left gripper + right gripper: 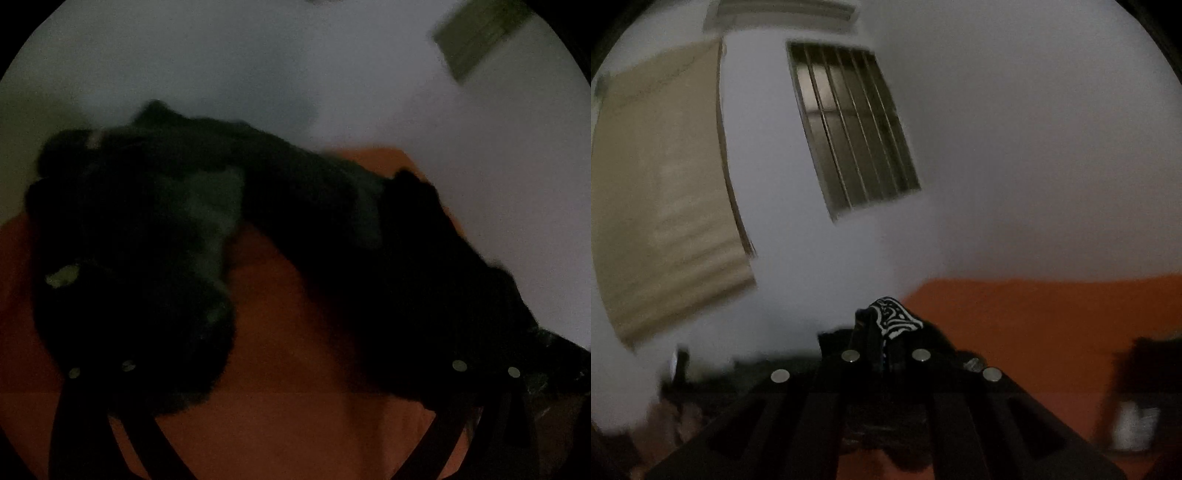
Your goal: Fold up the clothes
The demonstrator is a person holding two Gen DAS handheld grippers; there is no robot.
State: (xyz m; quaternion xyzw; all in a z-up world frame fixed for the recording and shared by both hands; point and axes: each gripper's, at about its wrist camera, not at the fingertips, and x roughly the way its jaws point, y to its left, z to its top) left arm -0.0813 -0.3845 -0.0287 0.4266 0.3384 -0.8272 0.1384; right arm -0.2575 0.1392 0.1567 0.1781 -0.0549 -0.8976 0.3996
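The right gripper point(884, 332) is clamped on a patterned garment corner point(890, 314) raised above the orange bed point(1034, 325) — the left gripper point(295, 369), jaws apart, hovers over the dark clothes heap point(147, 229).

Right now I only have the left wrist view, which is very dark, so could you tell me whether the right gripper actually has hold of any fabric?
Observer: Yes. The right gripper is shut on a black cloth with a white pattern, which sticks up between its fingers.
Operator: Thank you. Where is it pointing?
Observer: Toward a pale wall with a barred window, above the orange surface.
Operator: Is anything else near that window?
Observer: A beige blind hangs beside it, blurred.
Operator: And the left gripper?
Observer: Your view is all I have: its fingers stand apart over the dark clothes, gripping nothing.
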